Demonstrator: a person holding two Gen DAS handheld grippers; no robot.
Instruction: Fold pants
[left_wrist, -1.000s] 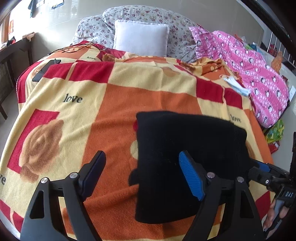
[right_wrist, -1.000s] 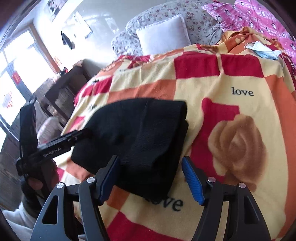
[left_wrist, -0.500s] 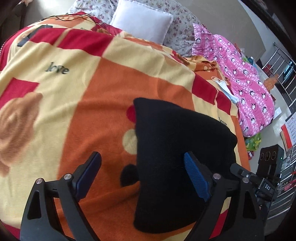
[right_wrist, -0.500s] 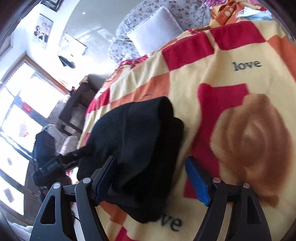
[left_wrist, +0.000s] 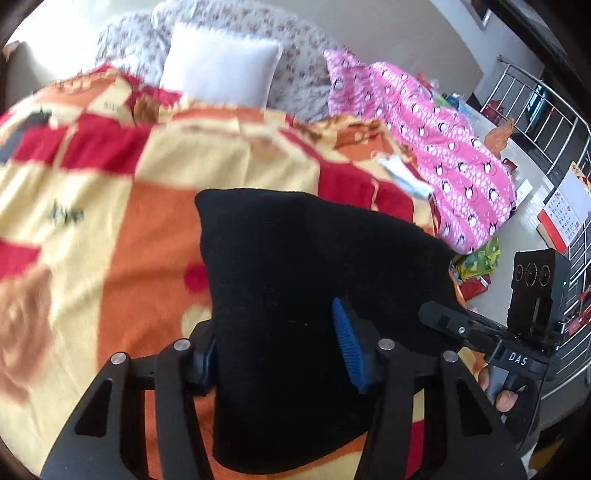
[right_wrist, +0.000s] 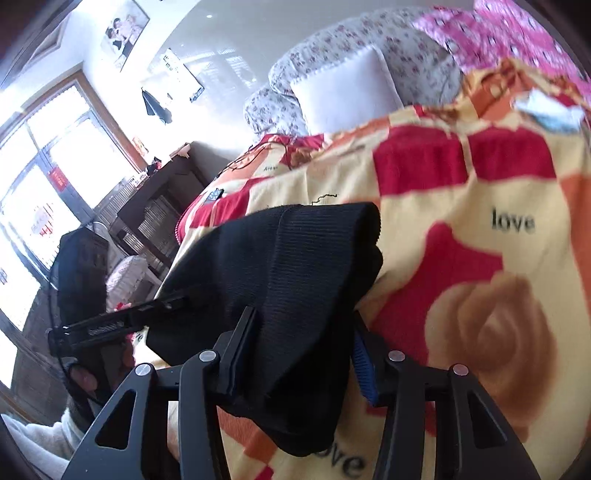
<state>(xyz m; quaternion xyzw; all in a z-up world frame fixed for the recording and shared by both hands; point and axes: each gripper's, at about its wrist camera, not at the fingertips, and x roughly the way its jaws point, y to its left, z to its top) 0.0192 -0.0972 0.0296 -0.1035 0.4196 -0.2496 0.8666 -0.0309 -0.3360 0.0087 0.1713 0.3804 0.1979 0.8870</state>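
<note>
A white square pillow (left_wrist: 221, 72) and floral pillows (right_wrist: 354, 40) stand at the head of the bed, and a pink penguin-print quilt (left_wrist: 439, 147) is bunched along its right side, with a face mask (left_wrist: 402, 177) beside it. The folded black pants (left_wrist: 306, 295) lie near the bed's front edge on a fleecy blanket (left_wrist: 122, 206) checked in red, orange and cream; the blanket beyond them is bare up to the pillows. A dark wooden cabinet (right_wrist: 159, 199) stands off the left side. The pants are a thick ribbed knit. The left tool (left_wrist: 277, 350) has just been closing and clamps their near left edge; the right tool (right_wrist: 303, 350), likewise just closing, clamps the right edge.
</note>
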